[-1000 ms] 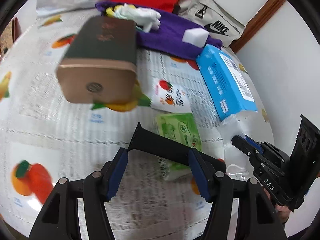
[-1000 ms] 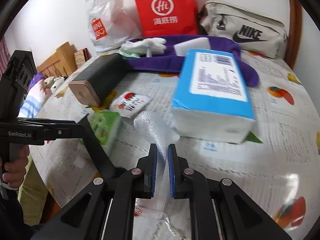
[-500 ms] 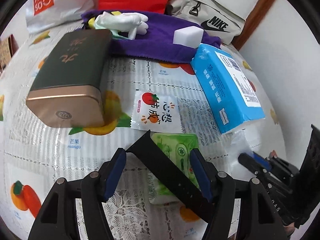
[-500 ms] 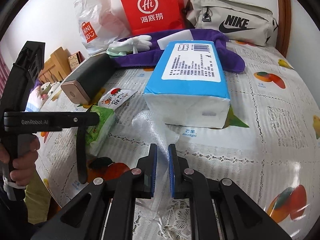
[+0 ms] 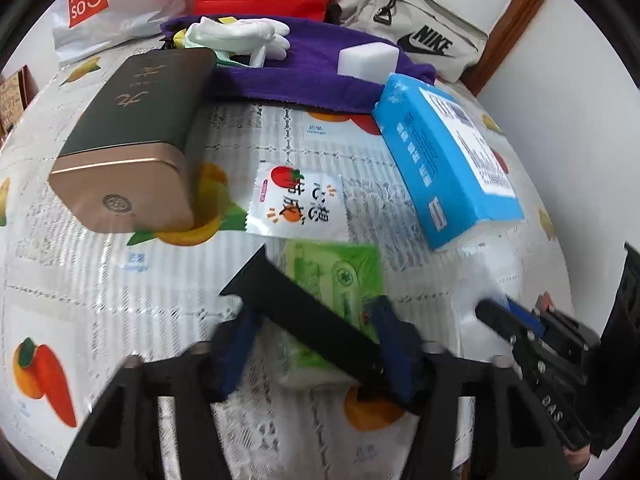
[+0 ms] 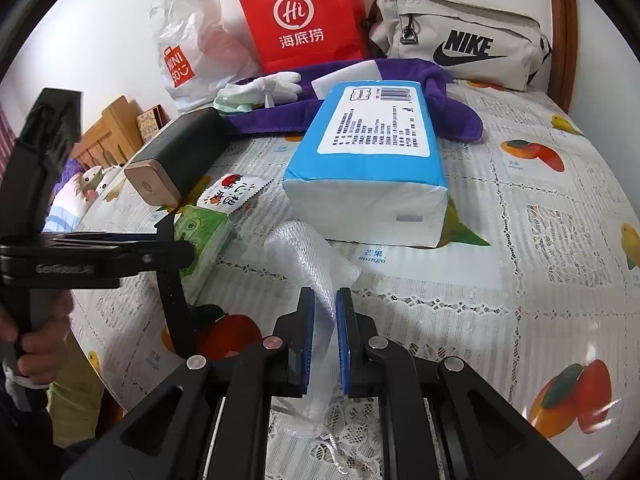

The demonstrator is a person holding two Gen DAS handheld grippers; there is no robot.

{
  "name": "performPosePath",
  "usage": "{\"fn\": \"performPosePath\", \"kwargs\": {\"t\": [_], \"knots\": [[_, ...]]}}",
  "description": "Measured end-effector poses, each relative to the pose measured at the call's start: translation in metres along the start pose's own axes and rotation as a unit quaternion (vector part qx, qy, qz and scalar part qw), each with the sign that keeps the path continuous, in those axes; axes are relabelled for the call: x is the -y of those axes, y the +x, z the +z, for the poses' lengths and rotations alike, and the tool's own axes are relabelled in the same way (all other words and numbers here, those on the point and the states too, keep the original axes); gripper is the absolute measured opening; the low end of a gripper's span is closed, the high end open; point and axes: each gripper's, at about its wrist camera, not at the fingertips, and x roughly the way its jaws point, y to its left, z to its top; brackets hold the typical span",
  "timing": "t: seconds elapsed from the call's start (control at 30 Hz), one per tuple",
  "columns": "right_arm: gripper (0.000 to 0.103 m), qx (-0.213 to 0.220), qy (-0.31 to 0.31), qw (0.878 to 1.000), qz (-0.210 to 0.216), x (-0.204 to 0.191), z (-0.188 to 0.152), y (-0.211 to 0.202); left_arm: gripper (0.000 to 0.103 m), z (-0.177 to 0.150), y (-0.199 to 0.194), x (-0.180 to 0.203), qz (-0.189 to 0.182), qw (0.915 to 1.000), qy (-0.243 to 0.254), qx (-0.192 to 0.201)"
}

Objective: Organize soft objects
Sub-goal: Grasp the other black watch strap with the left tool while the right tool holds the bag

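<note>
Between blue pads, right gripper (image 6: 325, 340) pinches bubble wrap (image 6: 308, 256)

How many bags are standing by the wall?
3, all along the wall behind the purple towel: a white Miniso plastic bag, a red Haidilao paper bag, and a beige Nike bag. More may be hidden.

Black tongs (image 6: 325, 340), blue pads (image 6: 306, 344), silver screws, "GenRobot_AI" marking.

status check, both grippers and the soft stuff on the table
Right gripper shut on bubble wrap. Left gripper open, holding nothing, over green tissue pack. Black strap lies across that pack, in the way.
</note>
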Motion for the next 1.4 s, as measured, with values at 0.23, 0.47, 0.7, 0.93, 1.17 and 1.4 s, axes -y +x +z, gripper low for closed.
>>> {"fn": "performPosePath", "kwargs": {"t": [0.23, 0.47, 0.7, 0.93, 1.17, 1.4], "knots": [[0.011, -0.002, 0.008, 1.0, -0.007, 0.007, -0.003, -0.003, 0.022, 0.004, -0.019, -0.015, -0.039, 0.9987, -0.023, 0.024], [0.011, 0.001, 0.006, 1.0, -0.008, 0.004, -0.003, -0.005, 0.021, 0.001, -0.04, -0.047, -0.051, 0.9959, -0.065, 0.038], [0.011, -0.002, -0.003, 1.0, -0.01, -0.003, -0.003, -0.004, 0.02, -0.002, -0.054, -0.083, -0.069, 0.99, -0.113, 0.048], [0.012, -0.007, -0.01, 1.0, -0.008, -0.009, -0.003, -0.001, 0.01, -0.005, -0.055, -0.1, -0.049, 0.9911, -0.114, 0.048], [0.012, -0.011, -0.016, 1.0, -0.012, -0.012, -0.003, 0.001, 0.01, -0.01, -0.051, -0.082, -0.047, 0.9944, -0.09, 0.029], [0.012, -0.008, -0.018, 1.0, -0.006, -0.013, -0.003, -0.001, 0.028, -0.011, -0.034, -0.057, -0.019, 0.9969, -0.076, 0.009]]}}
